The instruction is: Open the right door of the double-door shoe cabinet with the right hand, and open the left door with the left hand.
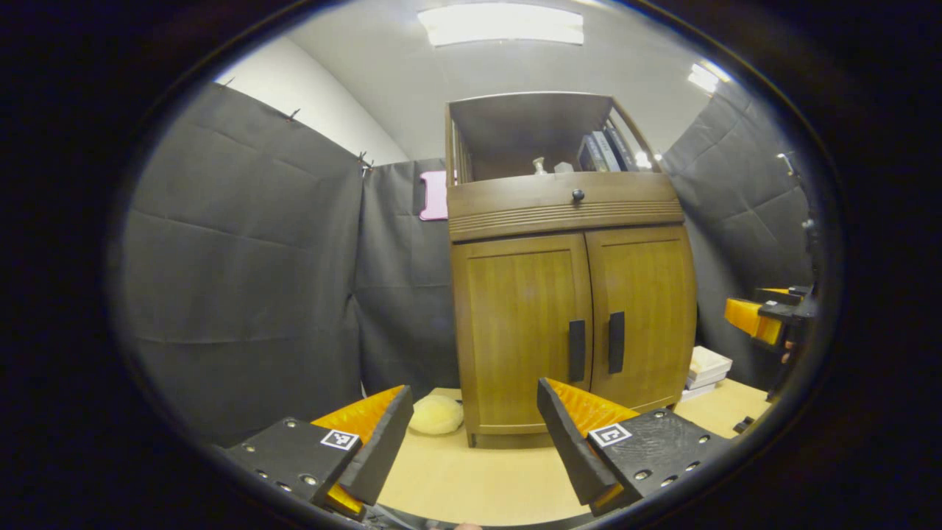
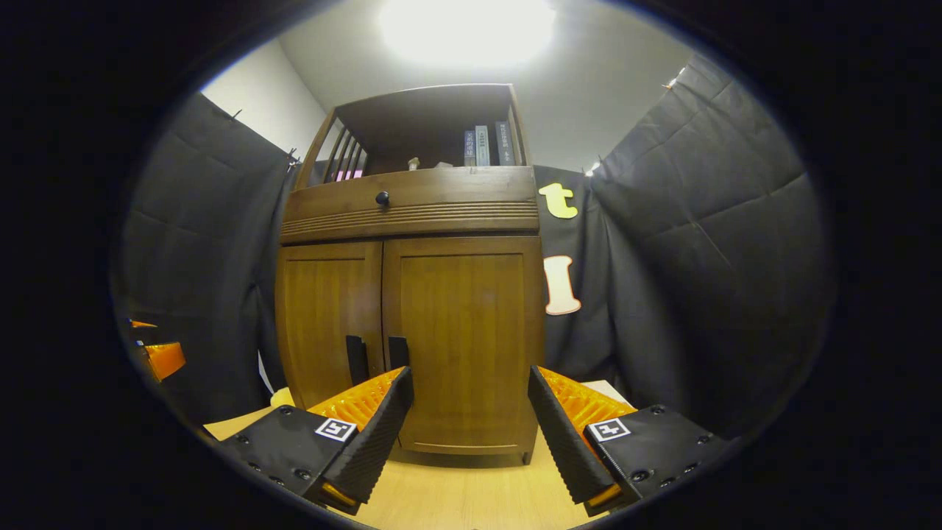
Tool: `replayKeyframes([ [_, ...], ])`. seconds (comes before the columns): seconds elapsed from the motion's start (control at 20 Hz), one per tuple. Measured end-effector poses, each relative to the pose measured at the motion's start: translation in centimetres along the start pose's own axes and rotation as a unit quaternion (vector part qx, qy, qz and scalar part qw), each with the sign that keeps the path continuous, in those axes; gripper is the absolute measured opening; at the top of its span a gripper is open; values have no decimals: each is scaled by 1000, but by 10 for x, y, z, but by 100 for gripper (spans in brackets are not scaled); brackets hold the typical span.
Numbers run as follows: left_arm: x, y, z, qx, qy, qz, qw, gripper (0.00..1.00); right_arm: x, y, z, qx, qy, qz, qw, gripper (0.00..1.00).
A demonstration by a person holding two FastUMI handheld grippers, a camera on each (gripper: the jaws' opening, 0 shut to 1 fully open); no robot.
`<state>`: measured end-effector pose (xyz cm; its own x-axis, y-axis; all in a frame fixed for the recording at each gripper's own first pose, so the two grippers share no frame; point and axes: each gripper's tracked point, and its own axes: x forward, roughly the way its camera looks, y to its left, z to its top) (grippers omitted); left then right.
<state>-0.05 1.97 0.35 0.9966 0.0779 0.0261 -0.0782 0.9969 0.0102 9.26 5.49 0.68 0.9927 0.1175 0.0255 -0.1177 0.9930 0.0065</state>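
Observation:
A brown wooden shoe cabinet (image 1: 567,213) stands on the light wooden floor, both doors closed. Its left door (image 1: 522,331) and right door (image 1: 647,316) each carry a dark vertical handle, the left handle (image 1: 577,350) beside the right handle (image 1: 616,341) at the middle seam. My left gripper (image 1: 475,427) is open, short of the cabinet and low before the left door. In the right gripper view the right door (image 2: 464,338) faces me with its handle (image 2: 398,352) at the seam. My right gripper (image 2: 471,419) is open, apart from the door. The other gripper (image 1: 765,316) hovers at the right edge.
A drawer with a round knob (image 1: 578,195) and an open shelf with books (image 1: 607,151) top the cabinet. A pale fluffy thing (image 1: 436,414) lies on the floor left of the cabinet. White boxes (image 1: 706,368) are stacked at its right. Black cloth walls surround the booth.

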Motion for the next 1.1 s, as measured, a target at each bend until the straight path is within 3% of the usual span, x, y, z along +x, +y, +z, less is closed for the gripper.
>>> replayKeyframes([
  [0.2,-9,16,1,5,2,26,1000,94,34,18,-2,12,-2,19,1000,98],
  [0.25,-11,21,2,6,2,32,999,100,44,21,-4,14,0,21,1000,99],
  [0.5,-24,47,3,9,7,71,997,97,92,46,-24,11,18,36,999,99],
  [1.05,-50,86,-1,17,18,131,991,100,172,84,-65,10,57,47,997,96],
  [1.1,-55,92,-1,17,17,136,990,97,176,88,-70,5,64,49,997,100],
])
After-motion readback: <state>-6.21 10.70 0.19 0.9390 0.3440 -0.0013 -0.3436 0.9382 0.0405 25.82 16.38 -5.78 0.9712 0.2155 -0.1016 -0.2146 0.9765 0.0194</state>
